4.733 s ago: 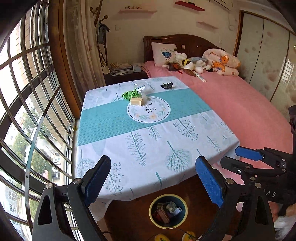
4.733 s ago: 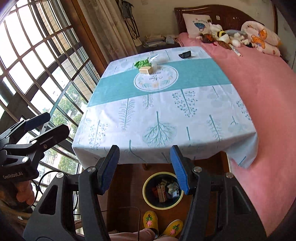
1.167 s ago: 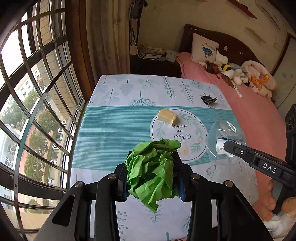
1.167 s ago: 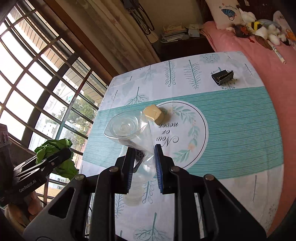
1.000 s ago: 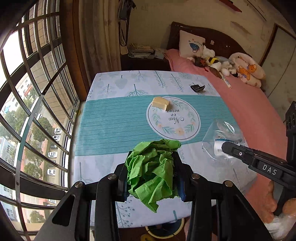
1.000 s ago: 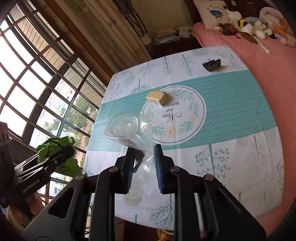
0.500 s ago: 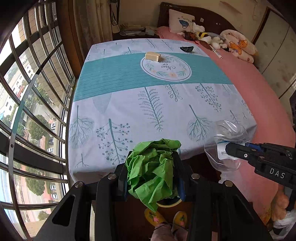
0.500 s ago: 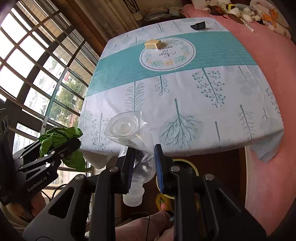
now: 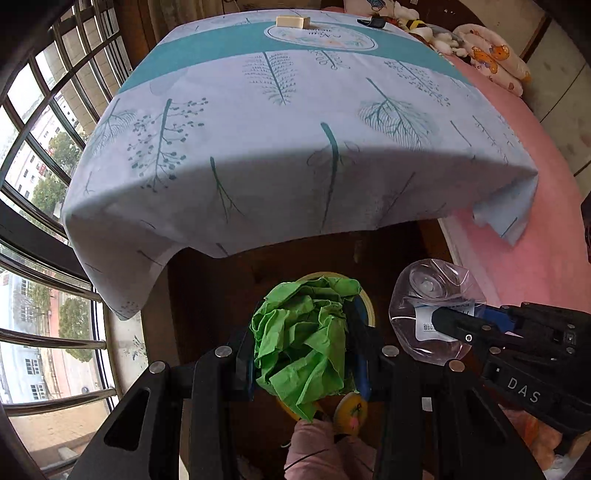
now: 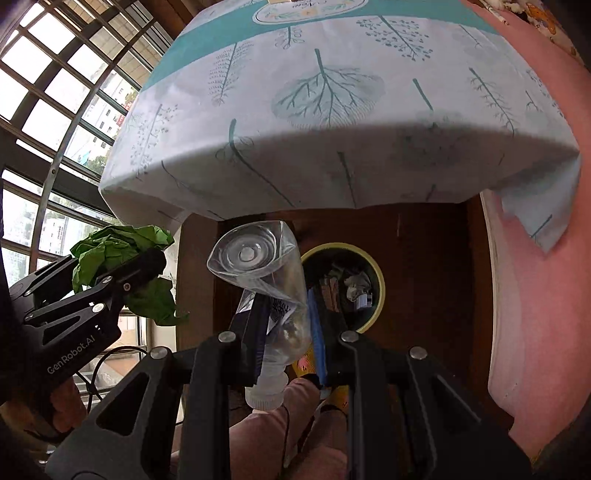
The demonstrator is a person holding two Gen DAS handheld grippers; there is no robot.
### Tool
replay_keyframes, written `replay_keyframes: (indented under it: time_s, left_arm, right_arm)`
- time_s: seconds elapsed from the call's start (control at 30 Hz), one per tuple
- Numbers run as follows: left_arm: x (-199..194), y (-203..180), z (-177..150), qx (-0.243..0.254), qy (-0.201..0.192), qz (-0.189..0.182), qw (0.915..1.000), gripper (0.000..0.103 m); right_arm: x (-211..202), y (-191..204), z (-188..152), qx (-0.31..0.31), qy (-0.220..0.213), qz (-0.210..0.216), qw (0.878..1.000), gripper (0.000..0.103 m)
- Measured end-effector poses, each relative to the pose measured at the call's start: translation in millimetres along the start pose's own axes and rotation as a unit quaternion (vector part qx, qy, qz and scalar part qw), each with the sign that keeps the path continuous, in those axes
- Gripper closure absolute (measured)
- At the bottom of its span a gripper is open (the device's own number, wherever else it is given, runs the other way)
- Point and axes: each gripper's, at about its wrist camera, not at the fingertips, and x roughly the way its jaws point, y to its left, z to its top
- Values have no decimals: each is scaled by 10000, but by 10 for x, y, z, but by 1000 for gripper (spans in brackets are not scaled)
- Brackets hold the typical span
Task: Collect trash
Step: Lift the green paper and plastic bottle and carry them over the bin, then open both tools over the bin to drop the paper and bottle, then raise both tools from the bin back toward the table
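Note:
My left gripper (image 9: 303, 339) is shut on a crumpled green paper (image 9: 306, 339), held low over the yellow-rimmed trash bin (image 9: 365, 302) on the floor. It also shows in the right wrist view (image 10: 118, 266). My right gripper (image 10: 286, 317) is shut on a clear plastic bottle (image 10: 266, 280), base forward, beside the bin (image 10: 380, 288), which holds several scraps. The bottle also shows in the left wrist view (image 9: 432, 310), to the right of the green paper.
The table with a leaf-print cloth (image 9: 295, 122) overhangs just ahead. On it lie a tan block (image 9: 290, 21) and a small black object (image 9: 371, 23). A pink bed (image 9: 535, 240) is at the right, window bars (image 9: 37, 184) at the left. My yellow slippers (image 9: 351, 410) are below.
Both grippers have pulled back from the table and dropped down in front of it, carrying the green paper and the bottle. They are now close above the bin.

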Motion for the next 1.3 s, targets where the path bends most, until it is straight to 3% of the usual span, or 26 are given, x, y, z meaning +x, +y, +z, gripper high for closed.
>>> replay_keyframes:
  time_s: [0.23, 0.47, 0.57, 0.7, 0.77, 0.9, 1.07, 1.3]
  left_arm:
    - [928, -188, -350, -106, 237, -56, 9996, 64]
    - [1802, -267, -493, -67, 410, -147, 9990, 60]
    - [2096, -241, -504, -136, 521, -170, 9984, 51]
    - [2358, -199, -498, -136, 629, -121, 9979, 16]
    - [2423, -158, -532, -156, 608, -84, 9980, 13]
    - [2481, -77, -582, -198, 589, 8, 9981, 13]
    - [2268, 21, -593, -306, 395, 20, 9987, 13]
    - [1683, 35, -467, -341, 97, 47, 9994, 13]
  right_arm:
    - [941, -519, -415, 498, 306, -216, 9981, 85]
    - [1860, -919, -672, 826, 529, -389, 9944, 84]
    - [2143, -1013, -708, 843, 524, -455, 9940, 84]
    - [2426, -1145, -711, 1005, 535, -425, 9926, 84]
    - [2528, -1199, -723, 1059, 644, -358, 9916, 81]
    - [2599, -1244, -756, 1031, 558, -342, 9925, 57]
    - [2500, -1253, -757, 1125, 466, -211, 9923, 57]
    - [1934, -1139, -602, 1203, 162, -107, 9925, 57]
